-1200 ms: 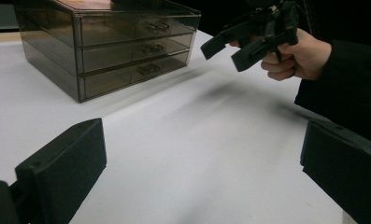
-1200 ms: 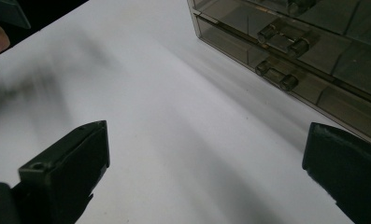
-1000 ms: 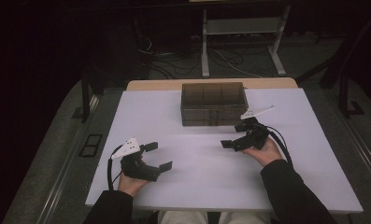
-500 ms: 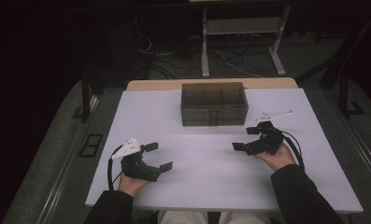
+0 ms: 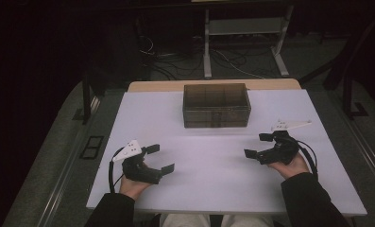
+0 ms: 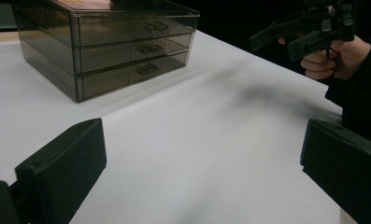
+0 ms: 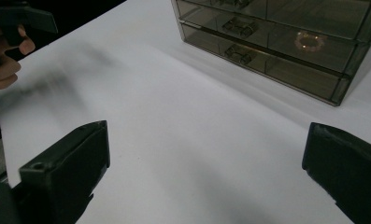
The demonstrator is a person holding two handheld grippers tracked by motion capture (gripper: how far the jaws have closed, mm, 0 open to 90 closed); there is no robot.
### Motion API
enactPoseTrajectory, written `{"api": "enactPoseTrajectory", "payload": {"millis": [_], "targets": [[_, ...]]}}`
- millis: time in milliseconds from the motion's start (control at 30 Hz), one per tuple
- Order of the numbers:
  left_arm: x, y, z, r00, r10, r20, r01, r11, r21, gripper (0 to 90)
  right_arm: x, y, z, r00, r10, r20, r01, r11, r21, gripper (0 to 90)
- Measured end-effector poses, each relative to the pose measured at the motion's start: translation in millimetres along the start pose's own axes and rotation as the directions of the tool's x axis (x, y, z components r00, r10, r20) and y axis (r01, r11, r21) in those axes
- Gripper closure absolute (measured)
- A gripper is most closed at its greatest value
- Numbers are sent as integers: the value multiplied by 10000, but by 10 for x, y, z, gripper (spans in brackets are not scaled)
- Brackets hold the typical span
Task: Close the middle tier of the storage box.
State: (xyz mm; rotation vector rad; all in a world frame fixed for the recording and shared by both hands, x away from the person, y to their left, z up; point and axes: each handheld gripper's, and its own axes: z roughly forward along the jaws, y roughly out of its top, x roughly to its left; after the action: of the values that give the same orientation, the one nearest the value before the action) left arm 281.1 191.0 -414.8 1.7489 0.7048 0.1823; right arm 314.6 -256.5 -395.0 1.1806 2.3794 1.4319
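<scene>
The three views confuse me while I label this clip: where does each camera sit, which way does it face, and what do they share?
High view: above the person's side, looking forward and down on the white table; forearms, left gripper, right gripper.
Left gripper view: rides the left gripper, facing the smoky drawer box; own fingers, the other hand.
Right gripper view: faces the same box; own fingers.
Shared: box, table.
</scene>
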Motion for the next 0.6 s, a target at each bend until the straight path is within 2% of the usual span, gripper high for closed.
{"api": "enactPoseTrajectory", "payload": {"millis": [300,600], "targets": [[0,-4,-1,10000,-69,-22,69,10000,-8,0,-14,-119,-149,9997,163,170,-159,9996,-225,3],[8,-13,-5,9999,-121,-95,122,9999,107,0,-21,-326,-314,9977,269,620,-235,9982,-548,2]]}}
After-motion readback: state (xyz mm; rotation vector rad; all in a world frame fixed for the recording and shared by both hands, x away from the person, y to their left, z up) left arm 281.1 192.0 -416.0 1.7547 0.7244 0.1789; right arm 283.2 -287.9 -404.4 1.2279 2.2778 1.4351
